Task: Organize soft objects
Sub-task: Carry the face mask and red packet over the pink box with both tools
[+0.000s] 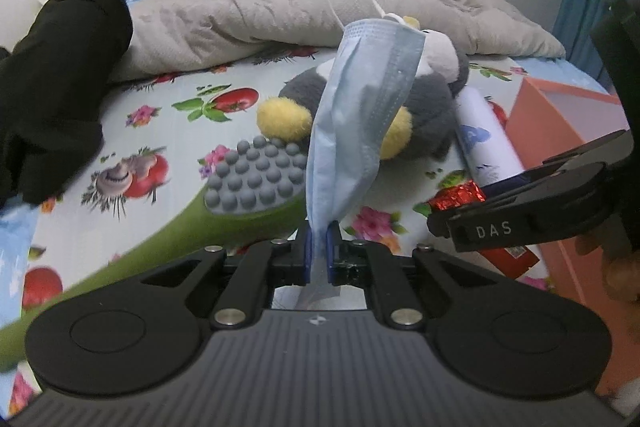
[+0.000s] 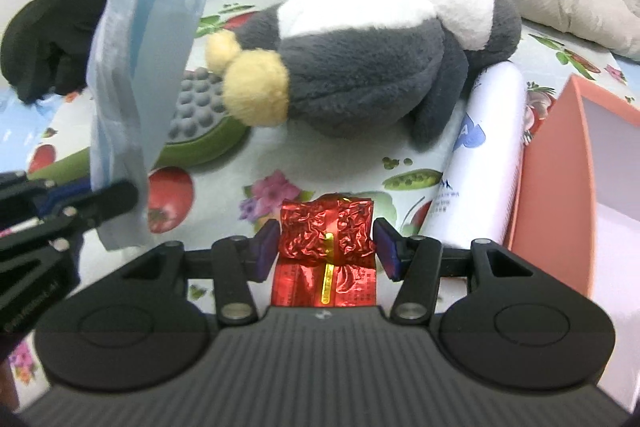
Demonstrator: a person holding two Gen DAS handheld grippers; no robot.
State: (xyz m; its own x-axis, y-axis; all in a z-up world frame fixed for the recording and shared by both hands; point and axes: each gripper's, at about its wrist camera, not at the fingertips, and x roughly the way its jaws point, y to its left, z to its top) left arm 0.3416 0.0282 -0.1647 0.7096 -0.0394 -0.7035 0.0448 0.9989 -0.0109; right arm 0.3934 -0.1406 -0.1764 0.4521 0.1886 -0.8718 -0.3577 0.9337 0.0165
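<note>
My left gripper (image 1: 319,251) is shut on a blue face mask (image 1: 356,123) and holds it upright above the bed; the mask also shows in the right wrist view (image 2: 132,99). A grey and white plush penguin (image 2: 360,47) with yellow feet lies on the fruit-print sheet, behind the mask in the left wrist view (image 1: 432,87). My right gripper (image 2: 326,253) is open, its pads on either side of a red foil packet (image 2: 326,247) without visibly pressing it. In the left wrist view the right gripper (image 1: 440,217) sits at the right by the packet (image 1: 458,197).
An open orange box (image 2: 552,167) stands at the right, also in the left wrist view (image 1: 560,123). A white spray can (image 2: 480,163) lies beside it. A green massager with grey nubs (image 1: 248,183) lies at the left. A grey duvet (image 1: 320,3) and black clothing (image 1: 60,87) lie behind.
</note>
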